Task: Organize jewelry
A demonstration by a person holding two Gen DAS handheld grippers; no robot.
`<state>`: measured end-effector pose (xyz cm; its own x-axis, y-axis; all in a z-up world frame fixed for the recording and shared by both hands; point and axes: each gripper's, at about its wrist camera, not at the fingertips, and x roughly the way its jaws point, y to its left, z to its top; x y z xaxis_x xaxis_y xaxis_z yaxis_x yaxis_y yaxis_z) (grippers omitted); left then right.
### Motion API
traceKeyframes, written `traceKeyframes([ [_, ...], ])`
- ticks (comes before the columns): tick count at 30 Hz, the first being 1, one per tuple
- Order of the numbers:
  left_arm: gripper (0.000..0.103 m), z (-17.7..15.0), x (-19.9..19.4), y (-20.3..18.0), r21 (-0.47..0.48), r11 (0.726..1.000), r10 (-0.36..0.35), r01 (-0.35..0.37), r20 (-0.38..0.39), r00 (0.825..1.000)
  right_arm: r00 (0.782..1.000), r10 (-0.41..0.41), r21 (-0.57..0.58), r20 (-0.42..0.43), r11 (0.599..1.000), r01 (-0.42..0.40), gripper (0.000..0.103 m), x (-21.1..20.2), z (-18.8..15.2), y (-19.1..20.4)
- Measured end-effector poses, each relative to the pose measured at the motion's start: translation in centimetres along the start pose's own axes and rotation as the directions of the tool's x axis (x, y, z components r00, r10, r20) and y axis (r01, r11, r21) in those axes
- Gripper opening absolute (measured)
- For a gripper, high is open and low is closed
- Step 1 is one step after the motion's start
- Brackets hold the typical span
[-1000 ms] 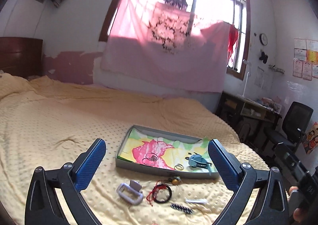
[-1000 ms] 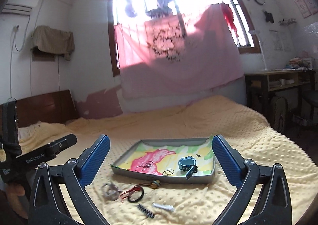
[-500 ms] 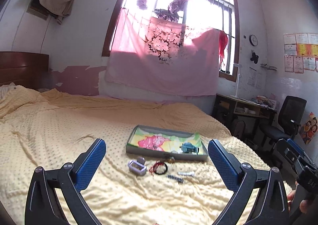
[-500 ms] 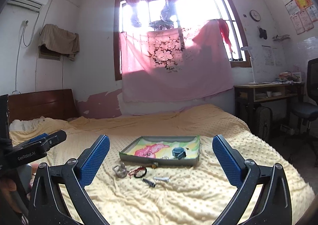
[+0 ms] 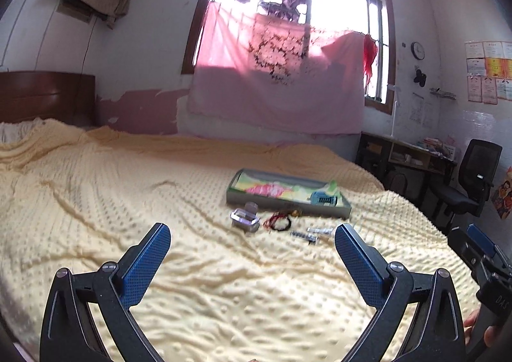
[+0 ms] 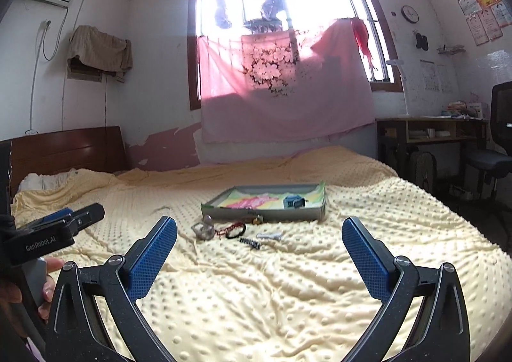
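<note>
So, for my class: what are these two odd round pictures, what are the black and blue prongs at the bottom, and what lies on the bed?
Each picture comes from a fisheye camera mounted on a hand-held gripper, looking along its two blue-padded fingers. A person carries one in each hand; no robot arm is involved. One view shows the left gripper, the other the right gripper. Both are open and hold nothing. On the yellow dotted bedspread lies a shallow grey tray with a colourful lining, holding a small blue boxy item. In front of the tray lie loose pieces: a clear boxy item, a red and black cord loop and two small sticks, too blurred to identify.
</note>
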<state>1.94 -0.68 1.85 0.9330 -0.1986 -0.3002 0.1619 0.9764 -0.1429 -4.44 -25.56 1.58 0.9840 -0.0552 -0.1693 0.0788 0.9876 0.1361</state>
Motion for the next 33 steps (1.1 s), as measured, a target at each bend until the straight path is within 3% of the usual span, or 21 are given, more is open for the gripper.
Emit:
traceKeyframes([
  [5, 0.103, -0.6, 0.5, 0.2, -0.002, 1.000, 0.007, -0.007, -0.020, 1.000, 1.000, -0.004, 0.001, -0.014, 1.000, 0.004, 0.102, 0.5, -0.3, 0.1],
  [15, 0.103, 2.5, 3.3, -0.4, 0.020, 1.000, 0.011, -0.011, 0.020, 1.000, 1.000, -0.007, -0.022, 0.024, 1.000, 0.007, 0.102, 3.5, 2.2, 0.2],
  [24, 0.103, 4.5, 8.8, 0.1, 0.020, 0.999, 0.031, -0.031, 0.014, 0.999, 0.999, 0.003, -0.034, 0.035, 0.999, -0.002, 0.102, 9.8, 4.0, -0.2],
  [33, 0.103, 4.5, 15.6, 1.1, 0.037, 0.998, 0.046, -0.045, -0.035, 0.998, 1.000, -0.005, -0.019, -0.017, 1.000, 0.005, 0.102, 17.9, 3.1, -1.1],
])
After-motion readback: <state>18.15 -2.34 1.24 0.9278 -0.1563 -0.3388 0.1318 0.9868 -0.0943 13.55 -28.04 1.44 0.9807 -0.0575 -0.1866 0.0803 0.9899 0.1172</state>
